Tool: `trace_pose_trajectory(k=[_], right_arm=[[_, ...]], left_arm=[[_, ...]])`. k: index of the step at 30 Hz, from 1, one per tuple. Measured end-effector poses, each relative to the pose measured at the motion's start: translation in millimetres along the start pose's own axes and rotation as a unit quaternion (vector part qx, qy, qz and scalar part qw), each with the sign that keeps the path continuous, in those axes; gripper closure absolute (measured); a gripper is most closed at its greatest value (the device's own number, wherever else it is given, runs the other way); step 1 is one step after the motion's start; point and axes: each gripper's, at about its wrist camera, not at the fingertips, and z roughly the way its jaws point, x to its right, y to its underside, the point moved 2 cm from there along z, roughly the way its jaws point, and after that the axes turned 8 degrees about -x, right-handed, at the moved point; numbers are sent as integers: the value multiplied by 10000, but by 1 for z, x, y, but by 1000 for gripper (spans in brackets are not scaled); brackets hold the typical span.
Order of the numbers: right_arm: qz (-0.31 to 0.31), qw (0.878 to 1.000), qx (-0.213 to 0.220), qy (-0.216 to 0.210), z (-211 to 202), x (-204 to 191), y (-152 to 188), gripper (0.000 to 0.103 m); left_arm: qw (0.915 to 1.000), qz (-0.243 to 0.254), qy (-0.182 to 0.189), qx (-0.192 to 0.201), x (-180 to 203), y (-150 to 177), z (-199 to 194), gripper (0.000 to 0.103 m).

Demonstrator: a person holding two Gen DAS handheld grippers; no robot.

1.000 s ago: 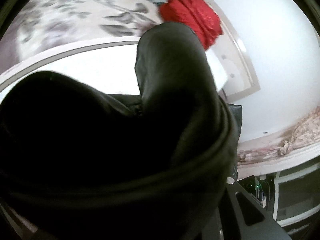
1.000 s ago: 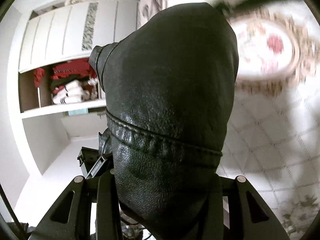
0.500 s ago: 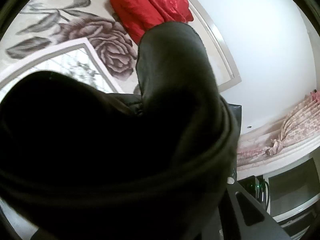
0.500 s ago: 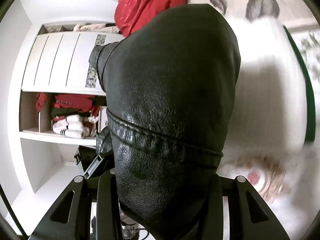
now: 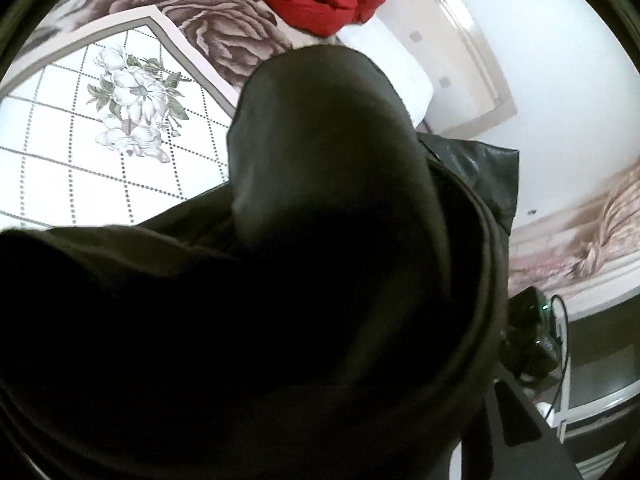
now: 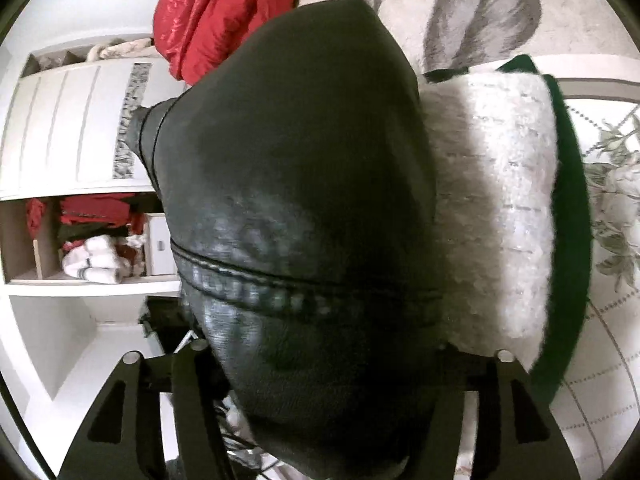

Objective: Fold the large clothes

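Black leather jacket [image 5: 328, 240] fills the left wrist view, draped over the left gripper [image 5: 400, 420], jaws hidden, state unclear, right wrist view, jacket [image 6: 304, 200] bulges between right gripper [image 6: 316, 412] jaws pinching it, above the bed [image 6: 600, 380].

The right tongs [image 6: 320, 412] are black, with two flat side plates that each have a long slot cut out of them. A small round silver screw [image 6: 132, 359] sits at the top of the left plate and another silver screw [image 6: 505, 356] sits at the top of the right plate, and thin dark wires show low down between the plates. Of the left tongs [image 5: 516, 428] only one black plate with a slot shows near the bottom right, and by it sits a small black box [image 5: 532, 320] with a tiny green light and a thin black cable [image 5: 565, 344].
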Motion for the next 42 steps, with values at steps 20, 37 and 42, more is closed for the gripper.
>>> trace_pose_trajectory(k=[20,37,42], right_arm=[[-174,8437,2320,4838,-32,-119,174,0],[22,8060,2928,5143,-52,-333,398,0],[-89,7959,3194,5143,-75,-393,467,0]], left_arm=[[9454,2057,-2517,238,67,63,-78,0],[9038,3083,-2948,335,148,154,-277,0],[9022,3098,-2965,468,170,180,-338,0]])
